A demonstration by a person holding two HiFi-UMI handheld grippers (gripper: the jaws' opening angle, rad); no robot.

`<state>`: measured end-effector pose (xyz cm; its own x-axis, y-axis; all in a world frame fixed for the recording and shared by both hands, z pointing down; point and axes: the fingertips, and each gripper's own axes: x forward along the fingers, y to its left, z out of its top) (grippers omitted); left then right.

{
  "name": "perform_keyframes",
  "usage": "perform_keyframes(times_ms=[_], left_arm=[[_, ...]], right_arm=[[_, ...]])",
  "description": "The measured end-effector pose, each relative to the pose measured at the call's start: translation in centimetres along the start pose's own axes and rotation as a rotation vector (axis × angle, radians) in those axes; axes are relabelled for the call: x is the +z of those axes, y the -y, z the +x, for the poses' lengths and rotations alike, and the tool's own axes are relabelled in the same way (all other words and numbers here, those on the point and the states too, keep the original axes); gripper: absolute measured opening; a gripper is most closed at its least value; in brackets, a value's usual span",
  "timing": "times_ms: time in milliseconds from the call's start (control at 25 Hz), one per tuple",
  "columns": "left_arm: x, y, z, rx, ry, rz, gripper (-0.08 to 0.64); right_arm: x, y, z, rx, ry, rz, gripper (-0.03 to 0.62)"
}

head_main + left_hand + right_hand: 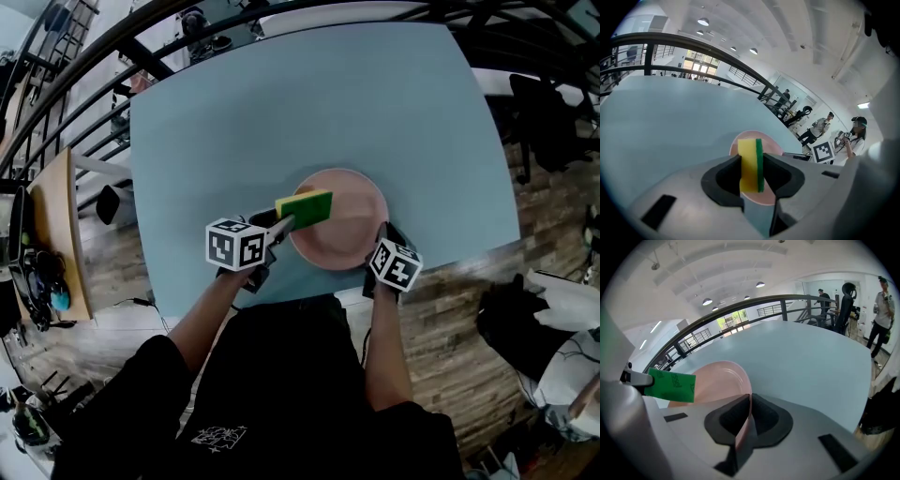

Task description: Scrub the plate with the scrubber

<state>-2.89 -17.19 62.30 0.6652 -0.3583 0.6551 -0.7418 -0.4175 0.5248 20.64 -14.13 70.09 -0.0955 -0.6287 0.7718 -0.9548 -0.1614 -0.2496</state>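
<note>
On the table (281, 122), the plate (349, 234) lies near the front edge, its rim pinched in the right gripper (749, 416). The left gripper (751, 174) clamps the scrubber (305, 206) over the plate's left rim. Scrubbing looks ready or barely begun, with most of the wiping left.

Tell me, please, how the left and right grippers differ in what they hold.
The left gripper is shut on the scrubber, a thick yellow and green block; the right gripper pinches the pink plate by its thin rim. So the left jaws stand wider apart than the right ones. Both are shut on something.
</note>
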Motion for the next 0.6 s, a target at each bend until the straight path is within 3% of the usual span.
perform_keyframes(times_ms=[600], left_arm=[[-4.5, 2.4, -1.2, -0.055, -0.077, -0.055, 0.132]], right_arm=[[0.2, 0.2, 0.0, 0.001, 0.004, -0.002, 0.02]])
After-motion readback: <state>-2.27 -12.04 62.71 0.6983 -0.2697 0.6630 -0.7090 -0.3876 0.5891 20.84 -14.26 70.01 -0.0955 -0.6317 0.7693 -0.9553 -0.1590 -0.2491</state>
